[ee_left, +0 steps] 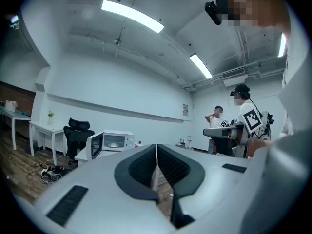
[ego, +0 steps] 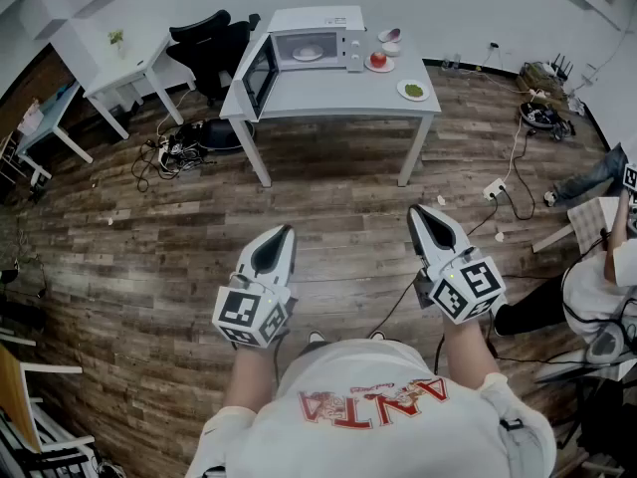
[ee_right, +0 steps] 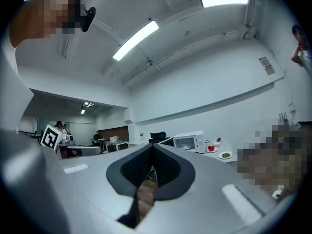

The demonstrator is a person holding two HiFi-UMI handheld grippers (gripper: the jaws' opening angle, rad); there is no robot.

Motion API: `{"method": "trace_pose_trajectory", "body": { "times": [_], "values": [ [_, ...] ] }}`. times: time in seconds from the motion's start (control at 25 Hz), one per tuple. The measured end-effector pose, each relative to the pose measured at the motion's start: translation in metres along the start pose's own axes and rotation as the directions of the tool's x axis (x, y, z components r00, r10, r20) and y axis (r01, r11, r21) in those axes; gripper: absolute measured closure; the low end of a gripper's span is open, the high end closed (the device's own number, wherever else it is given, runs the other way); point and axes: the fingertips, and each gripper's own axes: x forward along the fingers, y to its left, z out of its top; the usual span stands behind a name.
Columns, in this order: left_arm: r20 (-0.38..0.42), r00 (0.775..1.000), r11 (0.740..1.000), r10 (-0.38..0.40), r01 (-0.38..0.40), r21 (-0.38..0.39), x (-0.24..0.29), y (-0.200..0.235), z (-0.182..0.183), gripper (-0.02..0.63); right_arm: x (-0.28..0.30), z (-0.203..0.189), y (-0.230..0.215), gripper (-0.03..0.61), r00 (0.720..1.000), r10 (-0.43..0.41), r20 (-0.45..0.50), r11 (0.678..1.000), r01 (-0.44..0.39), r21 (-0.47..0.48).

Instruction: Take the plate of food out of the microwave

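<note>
A white microwave (ego: 309,40) stands on a grey table (ego: 338,93) far across the wooden floor, with its door (ego: 261,73) swung open to the left. Inside it lies a white plate of food (ego: 307,54). Both grippers are held low near my body, well short of the table. My left gripper (ego: 284,232) is shut and empty, and so is my right gripper (ego: 418,210). In the left gripper view the microwave (ee_left: 113,141) shows small beyond the meeting jaws (ee_left: 156,146). In the right gripper view the microwave (ee_right: 187,142) sits right of the closed tips (ee_right: 152,146).
On the table right of the microwave are a plate with a red fruit (ego: 378,61), a plate of greens (ego: 413,90) and small bowls (ego: 390,38). A black office chair (ego: 209,43) and cables (ego: 174,147) lie left of the table. A person (ego: 597,277) sits at the right.
</note>
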Motion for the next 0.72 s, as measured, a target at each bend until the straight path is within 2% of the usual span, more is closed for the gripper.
{"method": "trace_pose_trajectory", "body": {
  "times": [0.48,0.72],
  "values": [
    [-0.011,1.0,1.0,-0.012,0.012,-0.012,-0.006,-0.004,-0.004,0.601,-0.005,-0.006,0.003,0.583,1.0,-0.012,-0.015,1.0,0.012,0.005],
    [-0.013,1.0,1.0,-0.015,0.015,-0.015,-0.012,-0.001,-0.007,0.601,-0.004,-0.01,0.009,0.583,1.0,-0.003,-0.004,0.999,0.004,0.045]
  ]
}}
